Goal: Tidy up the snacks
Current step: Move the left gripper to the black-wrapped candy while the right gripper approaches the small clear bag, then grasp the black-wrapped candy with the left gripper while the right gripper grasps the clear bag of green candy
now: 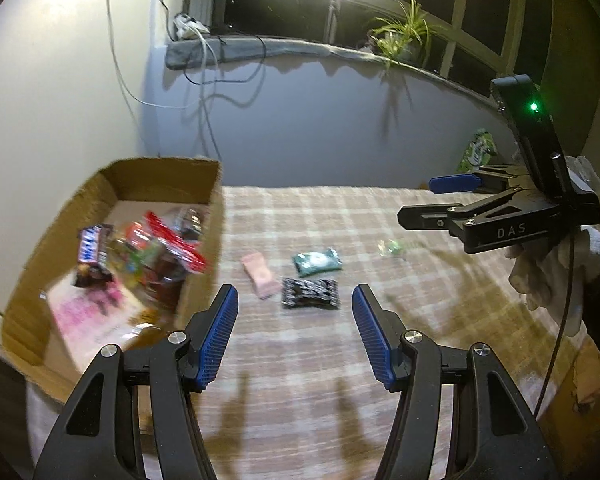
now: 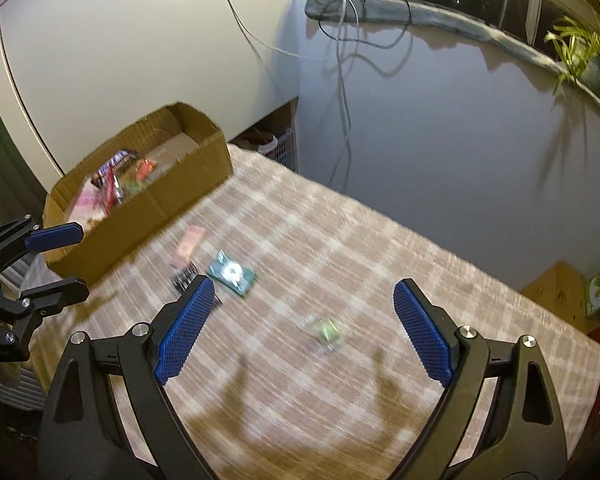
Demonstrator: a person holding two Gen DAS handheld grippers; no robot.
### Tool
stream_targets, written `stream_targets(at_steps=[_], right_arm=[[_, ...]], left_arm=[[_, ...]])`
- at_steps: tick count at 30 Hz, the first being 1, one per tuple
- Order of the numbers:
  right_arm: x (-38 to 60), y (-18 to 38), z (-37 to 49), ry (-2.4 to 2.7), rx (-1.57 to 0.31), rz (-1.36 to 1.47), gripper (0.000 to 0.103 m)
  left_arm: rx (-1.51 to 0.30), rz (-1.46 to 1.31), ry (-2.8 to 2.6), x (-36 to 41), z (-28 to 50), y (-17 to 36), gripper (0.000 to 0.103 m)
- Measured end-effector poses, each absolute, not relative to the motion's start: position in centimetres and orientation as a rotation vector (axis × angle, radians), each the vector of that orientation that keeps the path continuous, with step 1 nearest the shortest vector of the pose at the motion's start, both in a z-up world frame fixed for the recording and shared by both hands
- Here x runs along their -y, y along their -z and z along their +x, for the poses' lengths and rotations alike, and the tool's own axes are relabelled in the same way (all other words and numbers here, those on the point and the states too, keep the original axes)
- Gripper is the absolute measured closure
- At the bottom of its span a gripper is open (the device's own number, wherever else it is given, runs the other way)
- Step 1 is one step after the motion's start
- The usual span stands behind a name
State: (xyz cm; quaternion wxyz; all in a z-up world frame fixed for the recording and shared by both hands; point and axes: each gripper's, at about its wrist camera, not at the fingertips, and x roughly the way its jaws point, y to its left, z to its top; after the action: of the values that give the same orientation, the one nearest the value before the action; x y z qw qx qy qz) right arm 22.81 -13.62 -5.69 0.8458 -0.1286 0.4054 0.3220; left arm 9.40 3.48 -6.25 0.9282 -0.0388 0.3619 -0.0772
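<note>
Here, in the left wrist view, the left gripper [image 1: 295, 298] hangs over the checked tablecloth [image 1: 380, 360] w/ jaws apart and nothing between the blue pads. Just ahead lie three loose snacks close together: a pink wrapper [image 1: 260, 276], long axis running from upper left to lower right; a black-and-white packet [image 1: 310, 293], long axis roughly across the frame; and a teal packet [image 1: 318, 261] behind it, also lying crosswise. A small clear-green candy [image 1: 392, 246] sits apart to the right. The cardboard box [image 1: 204, 216] stands at left, open-topped, w/ a blurred heap of wrapped snacks inside. The right gripper [image 1: 416, 198] shows at the right edge, held by a gloved hand [image 1: 556, 268], jaws spread, empty.

In the right wrist view, the right gripper [image 2: 302, 294] is wide apart, grasping nothing. The green candy [image 2: 327, 331] lies between its fingers in frame, on the cloth below. The teal packet [image 2: 232, 273] lies diagonally, near the left finger; the black packet [image 2: 185, 278] is partly hidden behind that finger; the pink wrapper [image 2: 188, 245] points toward the box [image 2: 148, 208]. The left gripper [image 2: 82, 258] enters at left, released.
</note>
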Motion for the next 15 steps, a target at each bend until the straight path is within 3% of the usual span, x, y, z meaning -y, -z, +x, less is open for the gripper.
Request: stream_targets(at_steps=[15], right_arm=[[14.1,9.9,22.9,-0.742,-0.847,-0.378,0.010]], left_arm=[[-0.839,-0.082,0.172,-0.7,13.6,11.1,0.044]])
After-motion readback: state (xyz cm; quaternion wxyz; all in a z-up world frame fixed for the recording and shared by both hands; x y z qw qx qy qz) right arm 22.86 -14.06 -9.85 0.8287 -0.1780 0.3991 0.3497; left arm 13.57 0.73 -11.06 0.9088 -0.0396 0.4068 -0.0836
